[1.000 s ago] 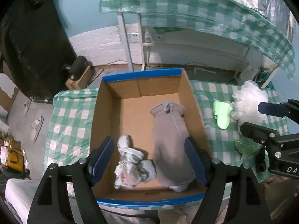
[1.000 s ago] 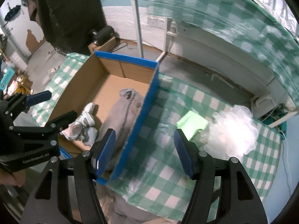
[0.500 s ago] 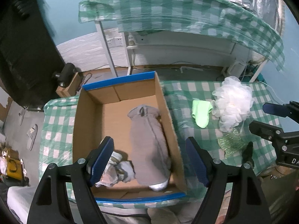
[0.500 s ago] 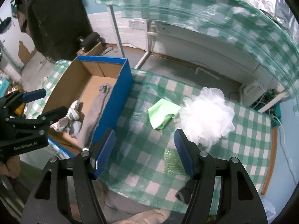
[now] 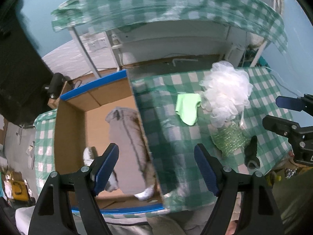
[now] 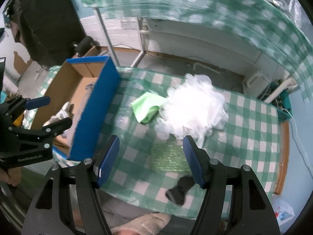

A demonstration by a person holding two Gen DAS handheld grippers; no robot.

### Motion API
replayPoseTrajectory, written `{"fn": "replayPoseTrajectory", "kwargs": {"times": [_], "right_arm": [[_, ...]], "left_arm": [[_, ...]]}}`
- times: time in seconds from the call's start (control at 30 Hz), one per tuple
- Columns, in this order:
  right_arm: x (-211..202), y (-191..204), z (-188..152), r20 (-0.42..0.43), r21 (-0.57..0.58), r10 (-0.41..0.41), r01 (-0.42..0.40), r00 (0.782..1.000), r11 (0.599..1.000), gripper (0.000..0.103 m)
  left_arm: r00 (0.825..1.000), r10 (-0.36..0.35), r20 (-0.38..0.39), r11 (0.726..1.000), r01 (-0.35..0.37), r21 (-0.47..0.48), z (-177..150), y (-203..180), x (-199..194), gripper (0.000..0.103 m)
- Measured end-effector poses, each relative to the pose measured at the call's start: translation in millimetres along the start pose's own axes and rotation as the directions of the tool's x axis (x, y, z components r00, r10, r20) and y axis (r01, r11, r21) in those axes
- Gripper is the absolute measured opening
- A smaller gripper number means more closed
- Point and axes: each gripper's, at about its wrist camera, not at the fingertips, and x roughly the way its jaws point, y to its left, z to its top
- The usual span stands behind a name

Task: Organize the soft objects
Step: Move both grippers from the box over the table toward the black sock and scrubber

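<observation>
A cardboard box with blue-taped rims (image 5: 68, 137) (image 6: 95, 105) stands on the left of the checked table. In it lie a grey garment (image 5: 127, 137) and a white bundle (image 5: 89, 154). On the cloth to its right lie a light green cloth (image 5: 186, 108) (image 6: 145, 107), a white mesh pouf (image 5: 227, 96) (image 6: 193, 109), a green bubble-wrap piece (image 5: 228, 139) (image 6: 170, 156) and a small black item (image 5: 252, 154) (image 6: 179, 188). My left gripper (image 5: 156, 168) is open and empty above the box's right wall. My right gripper (image 6: 151, 161) is open and empty above the bubble wrap.
The table wears a green-and-white checked cloth (image 6: 252, 129). A second checked table (image 5: 166, 5) stands behind, with white legs and wall sockets beneath it. A dark cabinet (image 5: 17, 62) stands at far left. Each gripper appears at the edge of the other's view.
Both grippers have moved right, away from the box and over the cloth with the loose items. Both stayed open and empty. The items have not moved.
</observation>
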Motion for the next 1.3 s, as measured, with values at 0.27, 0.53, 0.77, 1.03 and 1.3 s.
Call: {"fn": "replayPoseTrajectory", "kwargs": {"times": [0.27,0.53,0.77,1.03,1.3], "right_arm": [[22,-36,-24,-0.066,0.074,-0.021,0.026,0.998,0.997,0.067],[50,-57,-44,-0.14,0.105,-0.043,0.058,0.989,0.993,0.067],[74,-69,-61,-0.199,0.139,-0.05,0.079,0.979,0.987,0.067],[102,-83,-79,-0.278,0.188,-0.026,0.081,0.96,0.979,0.067],[122,-97,-94,-0.326,0.237,0.001,0.081,0.946,0.968,0.067]], "left_arm": [[0.999,-0.018,-0.05,0.998,0.021,0.054,-1,-34,20,0.081],[0.994,-0.027,-0.102,0.998,0.033,0.06,-6,-61,47,0.081],[0.993,-0.03,-0.113,0.997,0.039,0.072,-7,-75,67,0.081],[0.99,-0.029,-0.136,0.994,0.042,0.097,-13,-88,92,0.081],[0.986,-0.026,-0.165,0.991,0.048,0.129,-19,-99,110,0.081]]}}
